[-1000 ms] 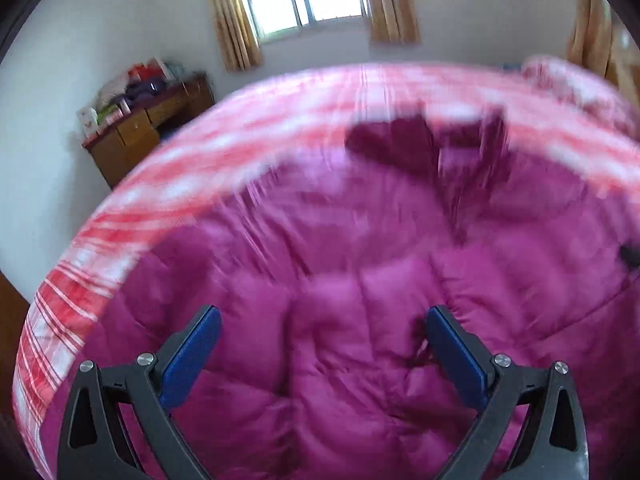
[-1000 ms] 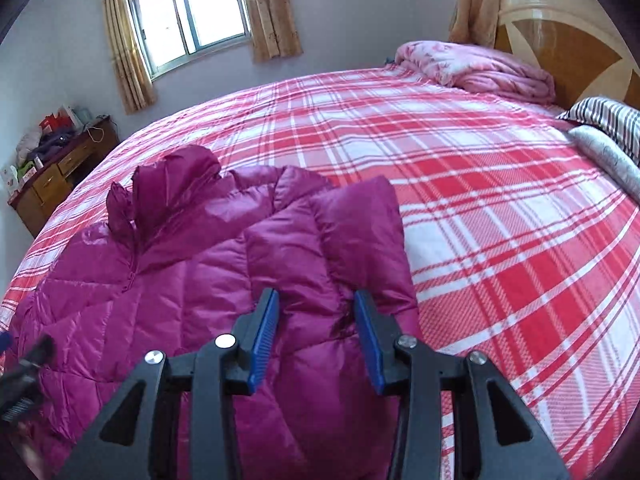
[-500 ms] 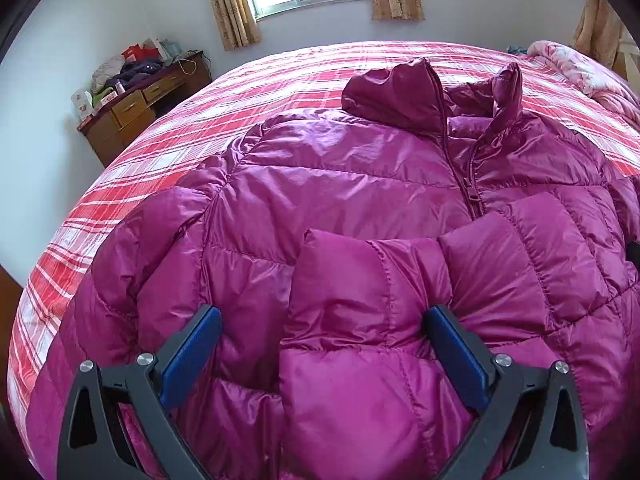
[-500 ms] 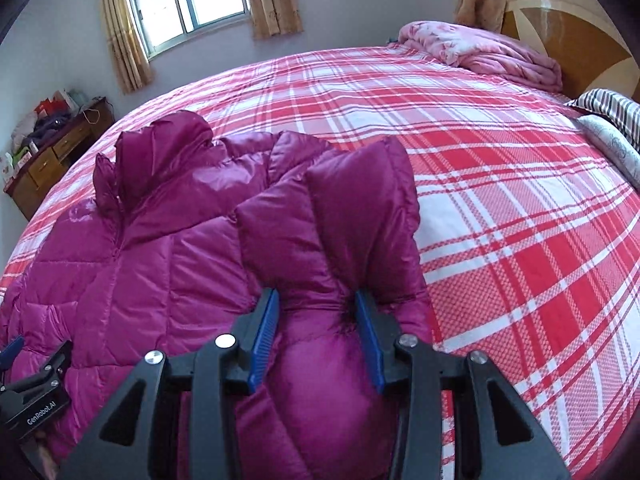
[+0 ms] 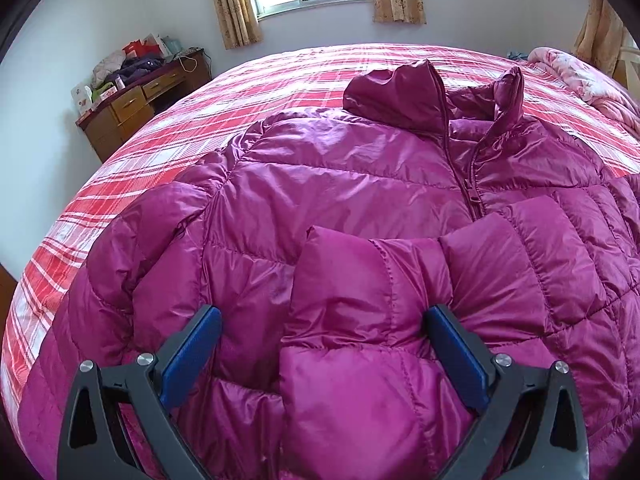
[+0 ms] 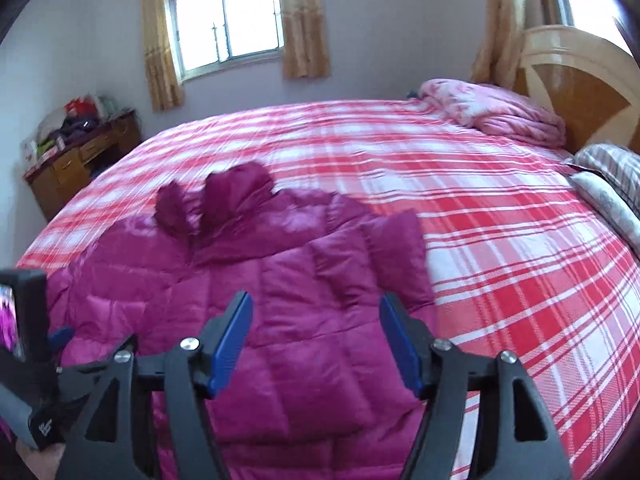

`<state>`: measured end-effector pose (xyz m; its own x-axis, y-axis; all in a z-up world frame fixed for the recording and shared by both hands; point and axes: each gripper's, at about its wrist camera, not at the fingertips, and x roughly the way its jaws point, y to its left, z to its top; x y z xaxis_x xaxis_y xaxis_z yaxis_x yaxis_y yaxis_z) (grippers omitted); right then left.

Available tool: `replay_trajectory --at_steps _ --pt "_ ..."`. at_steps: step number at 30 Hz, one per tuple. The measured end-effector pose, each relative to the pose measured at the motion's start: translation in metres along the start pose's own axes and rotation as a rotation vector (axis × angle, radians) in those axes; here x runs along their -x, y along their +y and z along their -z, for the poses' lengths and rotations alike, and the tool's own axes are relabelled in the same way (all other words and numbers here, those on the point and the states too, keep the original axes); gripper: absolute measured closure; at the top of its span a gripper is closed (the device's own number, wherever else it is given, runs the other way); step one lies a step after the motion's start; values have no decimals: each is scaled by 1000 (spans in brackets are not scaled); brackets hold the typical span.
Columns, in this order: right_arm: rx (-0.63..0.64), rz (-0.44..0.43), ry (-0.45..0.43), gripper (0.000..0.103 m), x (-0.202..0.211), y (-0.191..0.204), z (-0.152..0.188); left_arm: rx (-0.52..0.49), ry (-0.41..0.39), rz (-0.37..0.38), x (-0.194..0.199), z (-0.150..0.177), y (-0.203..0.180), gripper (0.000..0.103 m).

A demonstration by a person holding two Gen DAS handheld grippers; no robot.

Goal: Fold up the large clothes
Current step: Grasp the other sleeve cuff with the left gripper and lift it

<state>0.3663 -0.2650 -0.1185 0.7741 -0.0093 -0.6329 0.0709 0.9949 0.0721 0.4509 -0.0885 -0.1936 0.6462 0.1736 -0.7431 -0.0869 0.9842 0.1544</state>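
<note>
A magenta quilted puffer jacket (image 5: 340,184) lies front up on the red plaid bed (image 5: 168,132), collar toward the window. Its left sleeve (image 5: 344,312) is folded across the chest. My left gripper (image 5: 322,344) is open, its jaws wide on either side of that sleeve, not pinching it. In the right wrist view the jacket (image 6: 248,280) lies with its right sleeve (image 6: 392,256) folded over the body. My right gripper (image 6: 316,340) is open above the jacket's lower right part and holds nothing. The left tool (image 6: 28,364) shows at the left edge.
A wooden dresser (image 5: 136,108) with clutter stands by the far left wall. A pink folded quilt (image 6: 496,116) and striped pillows (image 6: 612,168) lie near the headboard (image 6: 576,84). Bare plaid sheet (image 6: 500,264) stretches to the right of the jacket.
My right gripper opened, let go of the right sleeve and drew up and back. The sleeve now lies flat on the jacket. My left gripper stayed open over the left sleeve.
</note>
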Motion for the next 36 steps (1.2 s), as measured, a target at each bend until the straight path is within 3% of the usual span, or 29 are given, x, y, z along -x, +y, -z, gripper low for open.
replay_trajectory --at_steps 5,11,18,36 --pt "5 -22 99 34 -28 4 16 1 0 1 0 0 0 1" --pt "4 -32 155 29 -42 2 22 -1 -1 -2 0 0 0 1" --pt "89 44 172 25 -48 18 25 -9 -5 -14 -1 -2 -2 1" --pt "127 101 176 21 -51 25 27 -4 17 42 6 -7 11 1"
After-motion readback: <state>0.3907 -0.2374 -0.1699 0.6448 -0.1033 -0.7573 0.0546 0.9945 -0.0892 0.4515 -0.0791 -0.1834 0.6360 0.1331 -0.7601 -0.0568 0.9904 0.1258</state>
